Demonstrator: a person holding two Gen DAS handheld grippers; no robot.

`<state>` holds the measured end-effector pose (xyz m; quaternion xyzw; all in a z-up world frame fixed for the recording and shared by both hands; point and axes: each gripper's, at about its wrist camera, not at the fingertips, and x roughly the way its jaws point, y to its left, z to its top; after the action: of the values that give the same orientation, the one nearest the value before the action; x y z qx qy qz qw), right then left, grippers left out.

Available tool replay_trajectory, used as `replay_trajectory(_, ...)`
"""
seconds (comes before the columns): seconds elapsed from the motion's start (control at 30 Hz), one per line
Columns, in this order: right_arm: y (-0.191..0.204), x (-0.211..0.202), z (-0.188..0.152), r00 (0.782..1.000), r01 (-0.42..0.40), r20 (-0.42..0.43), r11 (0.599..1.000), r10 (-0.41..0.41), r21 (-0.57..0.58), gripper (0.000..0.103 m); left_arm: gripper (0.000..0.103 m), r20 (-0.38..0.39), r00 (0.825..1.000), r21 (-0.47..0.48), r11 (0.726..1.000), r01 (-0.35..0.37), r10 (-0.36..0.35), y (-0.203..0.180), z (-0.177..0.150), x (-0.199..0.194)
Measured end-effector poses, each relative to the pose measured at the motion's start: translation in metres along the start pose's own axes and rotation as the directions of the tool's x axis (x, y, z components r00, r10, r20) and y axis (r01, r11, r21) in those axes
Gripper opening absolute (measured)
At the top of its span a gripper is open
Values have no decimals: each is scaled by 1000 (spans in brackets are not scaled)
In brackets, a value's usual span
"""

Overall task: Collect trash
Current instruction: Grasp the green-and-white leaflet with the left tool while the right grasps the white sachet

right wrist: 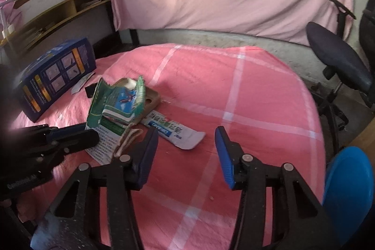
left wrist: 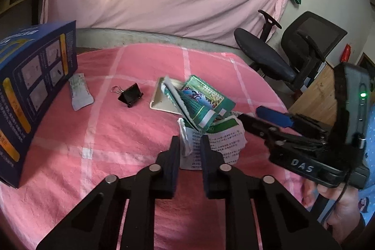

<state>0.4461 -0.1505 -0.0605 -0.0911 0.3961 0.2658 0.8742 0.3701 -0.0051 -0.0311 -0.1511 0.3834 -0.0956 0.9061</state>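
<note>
A torn green carton [left wrist: 202, 102] lies crumpled on the pink checked cloth [left wrist: 105, 132], over a beige tray [left wrist: 161, 100]. My left gripper [left wrist: 190, 144] is shut on the carton's white torn flap [left wrist: 186, 139]. The carton also shows in the right wrist view [right wrist: 117, 102], with the left gripper [right wrist: 77, 135] at its near edge. My right gripper [right wrist: 186, 147] is open and empty, just right of the carton, above a flattened white-and-blue tube [right wrist: 173, 132]. It appears at the right of the left wrist view [left wrist: 262, 118].
A blue box [left wrist: 30, 88] stands at the left, with a white sachet [left wrist: 79, 90] and a black binder clip [left wrist: 130, 94] beside it. Office chairs [left wrist: 293, 55] stand beyond the far right edge. A blue round object [right wrist: 346, 189] is at the near right.
</note>
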Motion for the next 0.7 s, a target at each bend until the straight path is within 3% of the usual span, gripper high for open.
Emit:
replay_trajectory(0.23,10,23,10,996,-58,-71,995,52,-80,75,8,12,998,-18,998,-64,64,11,-3,-16)
replay_trajectory(0.3,10,24,10,995,-77,-76,993,71,-85,68,8,12,997,-16,997,-71,71,13,-5,-19)
replay_trajectory(0.33,11,23,10,993,-100,-76,991,94,-87,58,8,12,997,-12,997,-74,74,13,-6,-20)
replay_trajectory(0.4,13,22,8,991,-116,-77,988,109,-97,49,8,14,996,-5,996,-84,84,11,-7,-22)
replay_trajectory(0.7,19,0,-8,995,-86,-57,989,79,-120,44,7,26,995,-7,995,-101,101,9,-15,-34)
